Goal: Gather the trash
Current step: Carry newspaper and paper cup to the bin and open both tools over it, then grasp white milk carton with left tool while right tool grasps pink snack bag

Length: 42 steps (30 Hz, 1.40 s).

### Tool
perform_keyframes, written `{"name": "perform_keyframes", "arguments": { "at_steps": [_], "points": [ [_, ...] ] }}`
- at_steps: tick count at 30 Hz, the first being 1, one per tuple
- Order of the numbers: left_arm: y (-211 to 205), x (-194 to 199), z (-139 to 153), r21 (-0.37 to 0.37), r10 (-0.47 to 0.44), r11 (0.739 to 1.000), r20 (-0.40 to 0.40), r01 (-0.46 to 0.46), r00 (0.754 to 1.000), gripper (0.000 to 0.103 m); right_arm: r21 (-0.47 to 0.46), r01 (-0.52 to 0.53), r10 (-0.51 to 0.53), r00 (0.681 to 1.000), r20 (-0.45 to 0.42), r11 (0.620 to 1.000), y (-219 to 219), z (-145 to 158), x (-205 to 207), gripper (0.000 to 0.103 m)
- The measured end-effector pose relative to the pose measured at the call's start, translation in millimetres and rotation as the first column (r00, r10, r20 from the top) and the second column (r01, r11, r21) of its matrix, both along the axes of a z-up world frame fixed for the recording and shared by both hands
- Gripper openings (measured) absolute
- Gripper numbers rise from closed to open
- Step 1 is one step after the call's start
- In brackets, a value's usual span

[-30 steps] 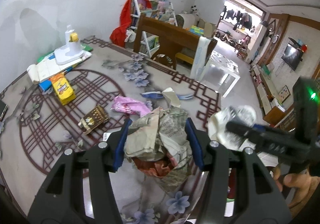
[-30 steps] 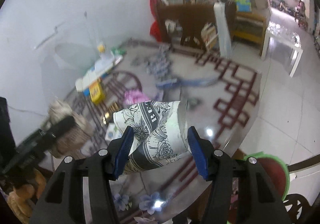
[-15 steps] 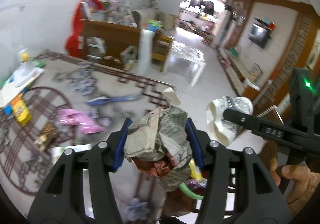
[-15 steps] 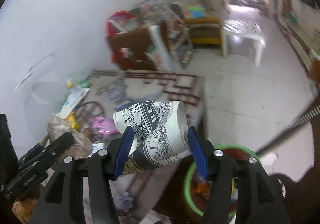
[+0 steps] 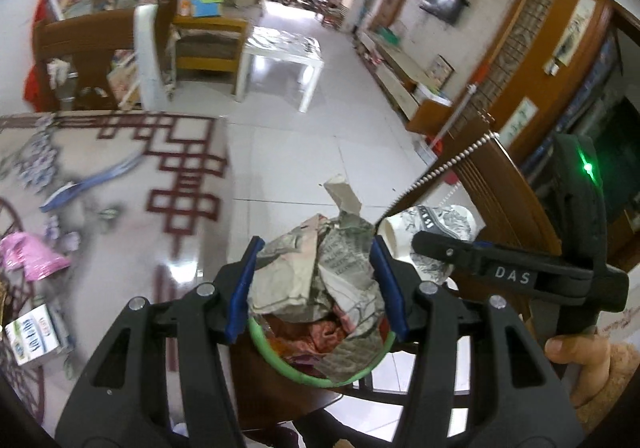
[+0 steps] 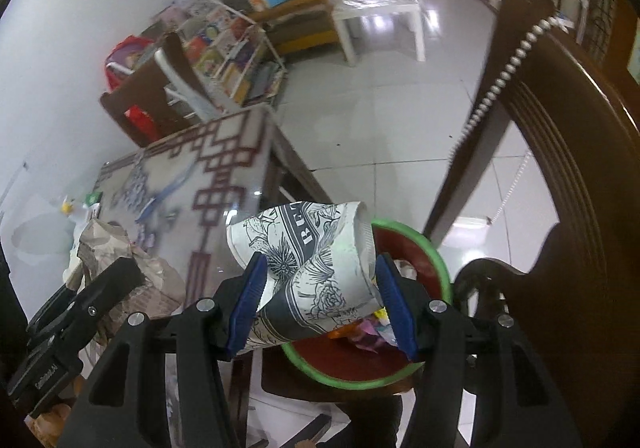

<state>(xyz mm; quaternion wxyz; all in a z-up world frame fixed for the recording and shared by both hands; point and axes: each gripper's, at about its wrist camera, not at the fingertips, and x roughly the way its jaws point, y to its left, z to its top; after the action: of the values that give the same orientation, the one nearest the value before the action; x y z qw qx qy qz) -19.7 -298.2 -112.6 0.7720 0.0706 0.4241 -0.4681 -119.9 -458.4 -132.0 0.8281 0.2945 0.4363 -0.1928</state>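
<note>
Over the green-rimmed bin (image 6: 416,244) at six o'clock, the left gripper (image 5: 318,286) pinches a crumpled newspaper wad (image 5: 320,276) while, at its three o'clock, the right gripper (image 6: 318,300) clamps a crushed printed paper cup (image 6: 308,268).

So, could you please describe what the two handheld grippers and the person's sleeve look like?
Both grippers, left and right, are black plastic frames with silver screws and blue pads on the fingers. Seen from the left camera, the right one carries white "DAS" lettering and a green light. The sleeve looks tan and fuzzy.
</note>
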Motion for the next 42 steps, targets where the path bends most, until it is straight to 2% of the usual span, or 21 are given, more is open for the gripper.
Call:
{"name": "perform_keyframes", "arguments": {
  "at_steps": [3,4,6,7,16,23,28,31,34,38,42],
  "points": [
    [-15,-7,-2,0.001,-0.04,0.999,-0.002,0.04,0.999,0.057,-0.005,0.022,-0.022,1.0,-0.014,1.0,-10,0,-5,0.057],
    [-19,-8,-2,0.001,-0.047,0.999,0.002,0.047,0.999,0.062,-0.003,0.029,-0.029,0.999,-0.023,1.0,-14,-1,-6,0.061],
    [-23,-7,-3,-0.006,-0.056,0.998,0.001,0.056,0.998,0.065,0.007,0.044,-0.044,0.999,-0.022,0.999,-20,-3,-8,0.072],
    [-24,-7,-3,-0.008,-0.058,0.998,-0.001,0.058,0.998,0.068,0.012,0.053,-0.053,0.998,-0.023,0.999,-23,-3,-9,0.073],
    [-24,4,0,-0.025,-0.019,1.0,-0.022,0.019,1.0,0.074,0.032,0.049,-0.048,0.998,-0.028,0.998,-34,-4,0,0.074],
    [11,24,-10,-0.008,0.092,0.996,-0.037,-0.092,0.995,0.076,0.047,-0.015,0.017,0.999,-0.033,0.999,-22,-9,19,0.074],
    [58,51,-19,0.023,0.228,0.974,-0.046,-0.227,0.972,0.077,0.062,-0.078,0.081,0.996,-0.036,0.995,-7,-13,37,0.074],
    [101,70,-27,0.044,0.353,0.935,-0.069,-0.351,0.933,0.077,0.069,-0.123,0.126,0.991,-0.041,0.99,6,-15,49,0.074],
    [142,86,-35,0.074,0.486,0.874,-0.083,-0.481,0.87,0.077,0.072,-0.161,0.165,0.985,-0.047,0.984,21,-17,61,0.074],
    [204,97,-48,0.107,0.664,0.748,-0.129,-0.655,0.737,0.077,0.084,-0.26,0.264,0.964,-0.043,0.962,49,-18,86,0.074],
    [249,103,-65,0.154,0.754,0.655,-0.194,-0.74,0.627,0.077,0.056,-0.412,0.414,0.909,-0.039,0.91,100,-15,127,0.074]
  ]
}}
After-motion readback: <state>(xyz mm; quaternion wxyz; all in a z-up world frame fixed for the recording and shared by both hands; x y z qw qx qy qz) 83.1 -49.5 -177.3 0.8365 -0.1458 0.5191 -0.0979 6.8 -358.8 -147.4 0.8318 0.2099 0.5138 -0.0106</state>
